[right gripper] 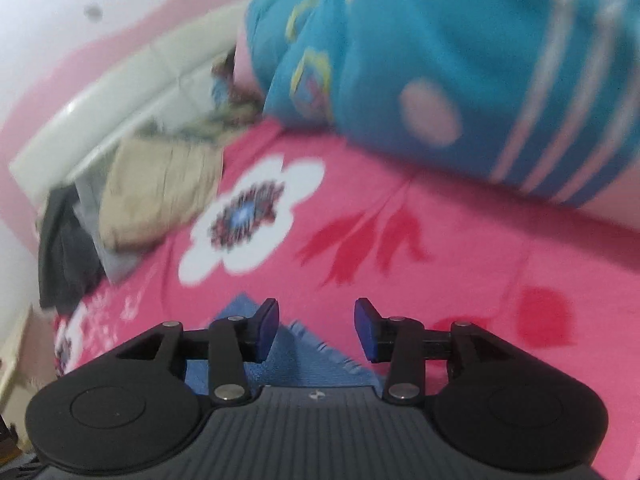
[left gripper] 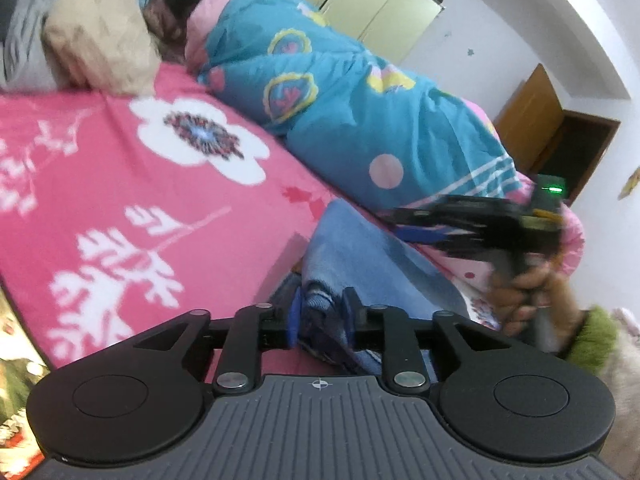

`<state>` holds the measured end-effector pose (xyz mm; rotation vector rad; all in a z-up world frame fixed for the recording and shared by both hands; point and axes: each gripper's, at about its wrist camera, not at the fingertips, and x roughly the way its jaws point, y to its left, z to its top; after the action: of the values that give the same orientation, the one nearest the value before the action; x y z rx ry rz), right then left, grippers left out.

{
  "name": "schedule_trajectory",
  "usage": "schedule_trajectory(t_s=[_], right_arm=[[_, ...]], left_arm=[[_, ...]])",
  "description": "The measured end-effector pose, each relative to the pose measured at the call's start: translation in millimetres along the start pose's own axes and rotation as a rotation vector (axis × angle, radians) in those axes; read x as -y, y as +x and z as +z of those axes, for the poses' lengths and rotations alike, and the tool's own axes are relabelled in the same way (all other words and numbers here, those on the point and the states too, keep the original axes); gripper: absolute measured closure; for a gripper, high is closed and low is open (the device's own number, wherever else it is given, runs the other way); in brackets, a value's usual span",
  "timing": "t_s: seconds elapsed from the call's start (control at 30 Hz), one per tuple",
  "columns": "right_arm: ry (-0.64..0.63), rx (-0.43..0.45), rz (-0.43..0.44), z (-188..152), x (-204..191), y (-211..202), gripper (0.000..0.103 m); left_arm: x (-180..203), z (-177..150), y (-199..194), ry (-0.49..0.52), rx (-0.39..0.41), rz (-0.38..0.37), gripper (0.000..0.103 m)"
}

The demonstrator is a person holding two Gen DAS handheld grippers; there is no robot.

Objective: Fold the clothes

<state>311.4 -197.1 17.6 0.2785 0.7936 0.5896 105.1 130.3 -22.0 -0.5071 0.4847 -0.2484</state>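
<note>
In the left wrist view, the left gripper point(left gripper: 320, 316) sits at the bottom centre of the frame, its two black fingers with blue pads pinched onto a bunched fold of the blue denim garment point(left gripper: 372, 256). The denim rises from between the pads and spreads toward the centre right of the frame, lying on the pink bedsheet with large white flower prints point(left gripper: 120, 184). At the right of the same view the right gripper point(left gripper: 404, 224) shows blurred, held by a hand point(left gripper: 524, 300) with a fuzzy green cuff point(left gripper: 592, 340) at the wrist; a small green light glows on top of the device. Its tips lie near the upper edge of the denim, but the blur hides whether they touch it.

The right wrist view shows the right gripper point(right gripper: 316, 328) at the lower centre with its blue-padded fingers spread apart and nothing between them. A corner of the blue denim garment point(right gripper: 304, 356) lies below and behind the fingers, on the pink bedsheet point(right gripper: 460, 260).

A teal quilt with pink dots, yellow-ringed motifs and white stripes point(left gripper: 352, 100) lies bundled across the upper centre and right of the left view. A beige crumpled cloth point(left gripper: 100, 36) sits at the upper left, with grey fabric point(left gripper: 24, 40) beside it. A yellow-green wardrobe point(left gripper: 368, 4) stands against the white wall at the top, and a brown wooden door point(left gripper: 532, 112) is at the right.
</note>
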Motion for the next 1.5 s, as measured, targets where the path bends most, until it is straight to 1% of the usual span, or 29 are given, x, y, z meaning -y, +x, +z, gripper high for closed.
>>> schedule_trajectory(t_s=[0.07, 0.17, 0.27, 0.3, 0.37, 0.43, 0.47, 0.57, 0.6, 0.7, 0.73, 0.83, 0.87, 0.9, 0.97, 1.03, 1.07, 1.1, 1.13, 1.17, 1.2, 1.23, 1.3, 1.37, 1.43, 1.47, 1.5], right_arm=[[0.045, 0.059, -0.011, -4, 12, -39, 0.056], [0.148, 0.14, -0.012, -24, 36, -103, 0.055], [0.212, 0.155, -0.017, -52, 46, -138, 0.055], [0.229, 0.157, -0.019, -61, 48, -147, 0.055], [0.264, 0.16, -0.023, -81, 53, -166, 0.058], [0.287, 0.16, -0.021, -97, 54, -178, 0.063], [0.27, 0.157, -0.011, -102, 47, -171, 0.065], [0.209, 0.149, 0.023, -113, 31, -144, 0.066], [0.192, 0.135, 0.024, -117, 29, -131, 0.066], [0.147, 0.058, -0.009, -133, 27, -81, 0.067], [0.15, 0.056, -0.016, -139, 30, -72, 0.068], [0.219, 0.075, 0.005, -136, 34, -86, 0.065], [0.259, 0.079, 0.014, -136, 38, -96, 0.054], [0.3, 0.092, 0.026, -138, 44, -107, 0.042], [0.398, 0.105, 0.057, -144, 61, -123, 0.031], [0.522, 0.066, 0.119, -154, 83, -125, 0.029], [0.567, 0.038, 0.15, -157, 90, -119, 0.028], [0.601, 0.01, 0.179, -160, 95, -111, 0.028], [0.608, -0.01, 0.197, -160, 97, -104, 0.028], [0.588, -0.022, 0.207, -157, 94, -97, 0.023], [0.575, -0.037, 0.225, -153, 91, -90, 0.014], [0.567, -0.054, 0.252, -147, 87, -83, 0.009], [0.532, -0.097, 0.27, -138, 76, -67, 0.001], [0.489, -0.132, 0.265, -130, 64, -53, 0.0], [0.468, -0.133, 0.241, -127, 58, -51, 0.0], [0.467, -0.129, 0.233, -127, 57, -54, 0.005], [0.473, -0.121, 0.227, -130, 58, -59, 0.016]], left_arm=[[2, 3, -6, 0.002, 0.03, 0.016, 0.074], [7, 11, -9, 0.006, 0.059, 0.021, 0.062], [22, 20, 2, 0.061, 0.044, 0.009, 0.053], [28, 21, 10, 0.087, 0.032, 0.014, 0.052], [39, 21, 27, 0.141, 0.003, 0.053, 0.052], [46, 19, 46, 0.191, -0.03, 0.122, 0.052], [47, 17, 55, 0.204, -0.048, 0.161, 0.052], [41, 12, 66, 0.188, -0.077, 0.198, 0.052], [39, 11, 67, 0.182, -0.08, 0.203, 0.051], [39, 9, 69, 0.188, -0.081, 0.213, 0.049], [39, 9, 69, 0.189, -0.084, 0.218, 0.049], [36, 14, 66, 0.186, -0.093, 0.19, 0.049], [34, 17, 66, 0.172, -0.097, 0.176, 0.049], [30, 21, 65, 0.145, -0.1, 0.157, 0.049], [19, 30, 67, 0.068, -0.107, 0.118, 0.046], [8, 38, 75, 0.002, -0.155, 0.095, 0.038], [4, 41, 81, -0.012, -0.196, 0.086, 0.031], [-1, 42, 91, -0.013, -0.262, 0.069, 0.024], [-4, 42, 102, -0.017, -0.333, 0.059, 0.02], [-7, 43, 109, -0.03, -0.379, 0.058, 0.017], [-7, 44, 112, -0.039, -0.396, 0.054, 0.013], [-6, 45, 116, -0.041, -0.417, 0.033, 0.011], [-6, 45, 125, -0.055, -0.477, -0.024, 0.005], [1, 41, 129, -0.029, -0.501, -0.032, 0.002], [8, 36, 133, 0.009, -0.517, -0.028, 0.001], [12, 35, 133, 0.014, -0.524, -0.032, 0.001], [15, 33, 132, 0.012, -0.53, -0.04, 0.001]])
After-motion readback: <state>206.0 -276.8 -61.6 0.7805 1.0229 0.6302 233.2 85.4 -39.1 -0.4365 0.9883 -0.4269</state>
